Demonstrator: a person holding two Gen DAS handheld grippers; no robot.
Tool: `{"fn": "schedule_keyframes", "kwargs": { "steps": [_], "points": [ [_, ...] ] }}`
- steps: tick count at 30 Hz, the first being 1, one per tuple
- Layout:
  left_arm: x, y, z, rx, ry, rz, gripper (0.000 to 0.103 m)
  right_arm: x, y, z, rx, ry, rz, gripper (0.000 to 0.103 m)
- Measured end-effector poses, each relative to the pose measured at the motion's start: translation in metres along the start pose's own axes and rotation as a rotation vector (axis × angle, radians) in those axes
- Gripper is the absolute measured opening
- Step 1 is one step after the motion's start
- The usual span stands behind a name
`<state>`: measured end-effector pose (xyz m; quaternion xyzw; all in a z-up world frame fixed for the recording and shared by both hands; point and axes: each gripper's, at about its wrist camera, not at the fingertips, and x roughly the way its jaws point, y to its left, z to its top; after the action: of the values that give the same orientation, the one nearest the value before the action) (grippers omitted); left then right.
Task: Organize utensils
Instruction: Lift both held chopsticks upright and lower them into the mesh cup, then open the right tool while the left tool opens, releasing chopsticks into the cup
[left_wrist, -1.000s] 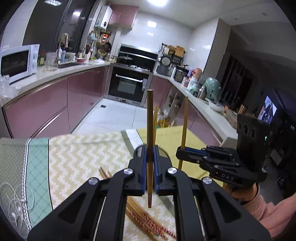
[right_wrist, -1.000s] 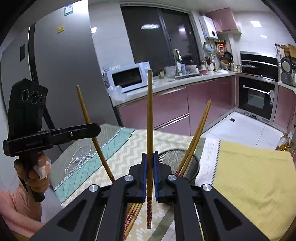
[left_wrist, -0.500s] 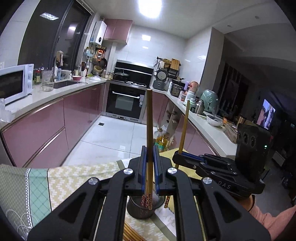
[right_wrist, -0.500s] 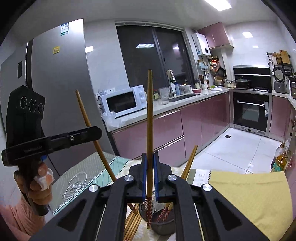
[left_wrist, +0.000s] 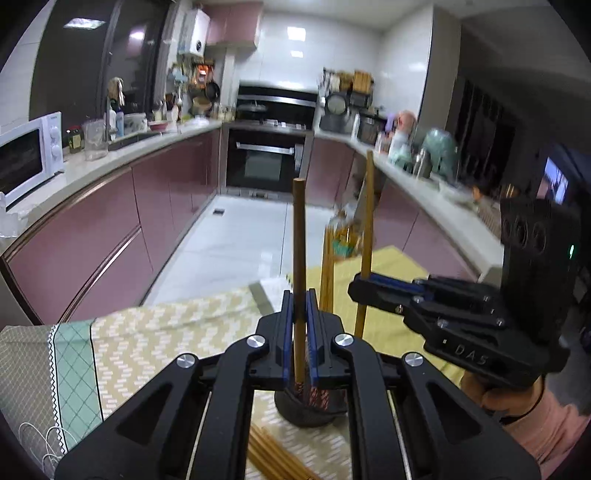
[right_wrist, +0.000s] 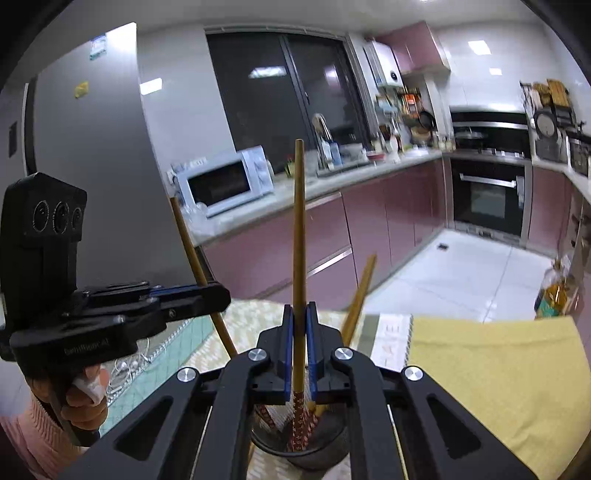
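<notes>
Left gripper (left_wrist: 300, 334) clamped on one upright wooden chopstick (left_wrist: 298, 258), patterned tip down inside dark mesh holder (left_wrist: 308, 410). Right gripper (right_wrist: 300, 350) likewise clamped on its own chopstick (right_wrist: 298, 240), tip also within the holder's mouth among other chopsticks. More loose chopsticks (left_wrist: 275, 456) flat on zigzag tablecloth (left_wrist: 166, 332) beside the holder.

A home kitchen, shown by pink cabinets (left_wrist: 110, 236), built-in oven (left_wrist: 264, 166), white microwave (right_wrist: 225, 182), refrigerator (right_wrist: 92, 155), sink tap (right_wrist: 321, 129).
</notes>
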<state>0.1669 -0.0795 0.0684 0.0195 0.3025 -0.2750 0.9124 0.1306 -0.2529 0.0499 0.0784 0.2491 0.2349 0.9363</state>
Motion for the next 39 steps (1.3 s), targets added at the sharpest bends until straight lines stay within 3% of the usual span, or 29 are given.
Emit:
{"fn": "schedule_keyframes", "kwargs": {
  "steps": [4, 9, 20, 27, 32, 36, 39],
  "points": [
    [0.024, 0.002, -0.012, 0.014, 0.084, 0.000, 0.007, 0.013, -0.006, -0.011, 0.024, 0.076, -0.015, 0.006],
    [0.046, 0.006, -0.011, 0.007, 0.132, 0.011, 0.008, 0.027, -0.012, -0.019, 0.060, 0.144, -0.045, 0.009],
    [0.052, 0.014, -0.018, -0.039, 0.111, 0.038, 0.010, 0.033, -0.015, -0.023, 0.066, 0.143, -0.072, 0.022],
    [0.011, 0.019, -0.033, -0.062, 0.025, 0.052, 0.025, 0.020, -0.004, -0.023, 0.037, 0.109, -0.048, 0.028],
    [-0.021, 0.020, -0.057, -0.041, -0.017, 0.091, 0.045, -0.012, 0.019, -0.031, -0.047, 0.078, 0.009, 0.036],
    [-0.031, 0.019, -0.088, -0.019, 0.031, 0.121, 0.050, -0.029, 0.044, -0.047, -0.134, 0.094, 0.077, 0.043],
    [-0.025, 0.018, -0.116, -0.017, 0.099, 0.139, 0.050, -0.026, 0.056, -0.068, -0.153, 0.164, 0.117, 0.043]
  ]
}}
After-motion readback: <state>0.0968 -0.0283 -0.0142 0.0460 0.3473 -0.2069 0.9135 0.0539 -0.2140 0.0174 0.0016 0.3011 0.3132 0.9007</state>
